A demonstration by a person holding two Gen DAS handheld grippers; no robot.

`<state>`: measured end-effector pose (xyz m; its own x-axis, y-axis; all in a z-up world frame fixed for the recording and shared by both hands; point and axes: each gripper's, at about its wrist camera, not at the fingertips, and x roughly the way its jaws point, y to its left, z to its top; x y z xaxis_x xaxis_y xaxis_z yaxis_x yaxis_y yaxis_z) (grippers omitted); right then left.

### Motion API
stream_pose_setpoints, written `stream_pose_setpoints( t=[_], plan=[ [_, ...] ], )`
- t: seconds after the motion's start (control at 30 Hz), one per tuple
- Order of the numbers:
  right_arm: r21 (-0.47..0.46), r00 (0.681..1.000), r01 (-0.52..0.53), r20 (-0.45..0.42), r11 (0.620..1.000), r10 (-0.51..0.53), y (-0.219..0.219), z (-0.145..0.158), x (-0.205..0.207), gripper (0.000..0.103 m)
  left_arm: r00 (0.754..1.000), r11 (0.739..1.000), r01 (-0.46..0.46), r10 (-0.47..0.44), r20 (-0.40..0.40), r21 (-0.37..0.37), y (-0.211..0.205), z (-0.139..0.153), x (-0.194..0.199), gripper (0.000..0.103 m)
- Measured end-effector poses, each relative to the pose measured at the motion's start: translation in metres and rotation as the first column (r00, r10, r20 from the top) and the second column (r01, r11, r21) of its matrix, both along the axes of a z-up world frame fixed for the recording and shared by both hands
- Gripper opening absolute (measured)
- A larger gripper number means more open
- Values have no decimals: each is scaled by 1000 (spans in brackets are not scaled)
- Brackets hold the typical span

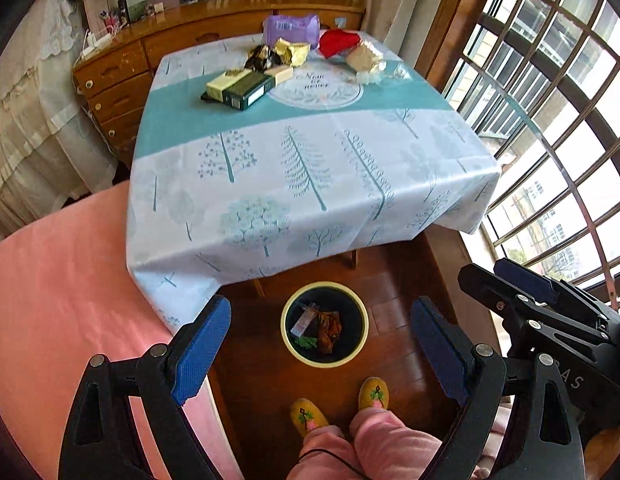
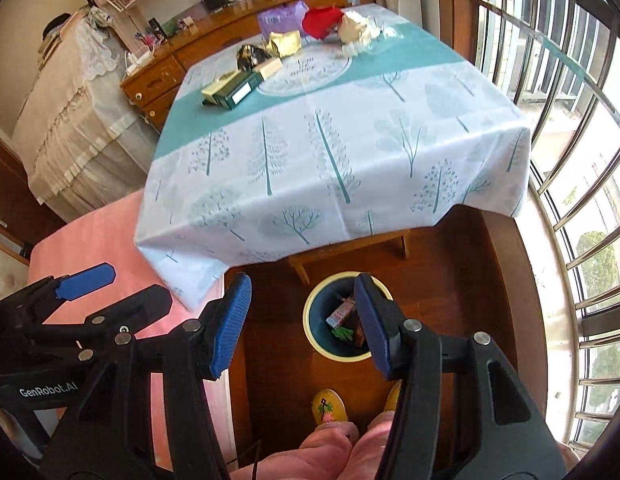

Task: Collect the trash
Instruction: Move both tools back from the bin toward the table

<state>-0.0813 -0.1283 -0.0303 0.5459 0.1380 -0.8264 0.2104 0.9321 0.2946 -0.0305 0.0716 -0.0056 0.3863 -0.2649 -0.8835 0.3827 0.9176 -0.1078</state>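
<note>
Through the left wrist camera I saw my left gripper hanging above the floor with its blue pads spread wide and nothing between them. Straight below the gap sat the trash bin, round with a pale yellow rim, already holding a small carton and a few wrappers. Beyond it stood the table under a tree-print cloth. The rest of the trash lay at its far end: a dark green box, a crumpled gold wrapper, a red wrapper, a purple packet and a cream crumpled paper. The right gripper showed at the right edge of this view. My yellow slippers stood just short of the bin.

Through the right wrist camera my right gripper was open at a middling width, also empty. Its right finger covered part of the bin. The table's trash sat well apart from it, at the far end of the cloth. A pink bed cover lay to the left.
</note>
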Motion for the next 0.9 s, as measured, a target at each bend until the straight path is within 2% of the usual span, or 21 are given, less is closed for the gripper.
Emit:
stream_pose_setpoints(
  t=[0.2,0.37,0.4,0.43,0.57,0.73,0.9],
  plan=[
    [-4,993,50,110,999,-49,-7,55,1,51,994,1000,25,-23,111,-8,-6,57,9,93],
    [-3,977,97,189,995,-95,-18,102,3,51,976,999,36,-32,217,-16,-9,106,18,93],
    [-3,977,97,189,995,-95,-18,102,3,51,972,999,38,-32,233,-23,-9,115,20,93],
    [-12,969,115,221,993,-109,-22,120,5,51,969,999,39,-30,246,-30,-11,122,23,93],
    [-1,962,133,241,991,-129,-36,142,18,51,959,999,24,-11,282,-44,-18,141,41,93],
    [26,967,132,218,991,-135,-66,139,59,51,952,999,-37,46,303,-34,-34,149,84,93],
    [58,966,151,205,987,-160,-110,111,131,51,966,997,-78,82,245,-28,-64,125,156,89]
  ],
)
